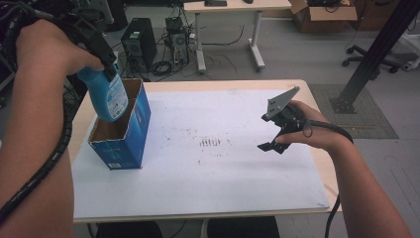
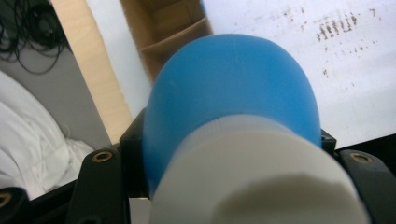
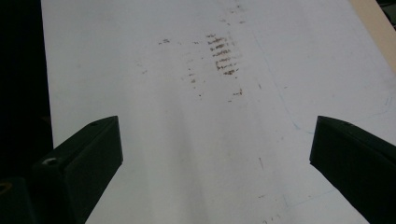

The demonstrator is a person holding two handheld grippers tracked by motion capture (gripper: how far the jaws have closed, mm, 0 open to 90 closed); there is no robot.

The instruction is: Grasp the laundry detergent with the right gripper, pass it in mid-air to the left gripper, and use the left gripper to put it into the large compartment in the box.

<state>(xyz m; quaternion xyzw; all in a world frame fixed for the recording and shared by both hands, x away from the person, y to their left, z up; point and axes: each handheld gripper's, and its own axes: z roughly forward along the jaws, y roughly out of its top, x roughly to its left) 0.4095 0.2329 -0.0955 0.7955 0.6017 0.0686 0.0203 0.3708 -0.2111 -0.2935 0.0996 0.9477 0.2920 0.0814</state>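
A blue bottle [image 1: 110, 94] with a printed label hangs bottom-down over the open blue cardboard box [image 1: 133, 134] at the table's left, its lower end inside the box mouth. My left gripper [image 1: 101, 52] is shut on the bottle's upper part. In the left gripper view the bottle [image 2: 229, 93] and its white cap [image 2: 261, 177] sit between the black jaws, with the box's brown interior [image 2: 170, 28] beyond. My right gripper [image 1: 274, 144] hovers above the table's right side, jaws wide apart with nothing between them; its own view has the gripper [image 3: 215, 154] above the white mat [image 3: 163, 116].
The white mat [image 1: 208, 168] covers the wooden table [image 1: 317, 163] and bears brown smudges [image 1: 210, 143] at its middle. Beyond the far edge lie a computer tower [image 1: 138, 42], cables, a desk and a black metal post [image 1: 376, 49].
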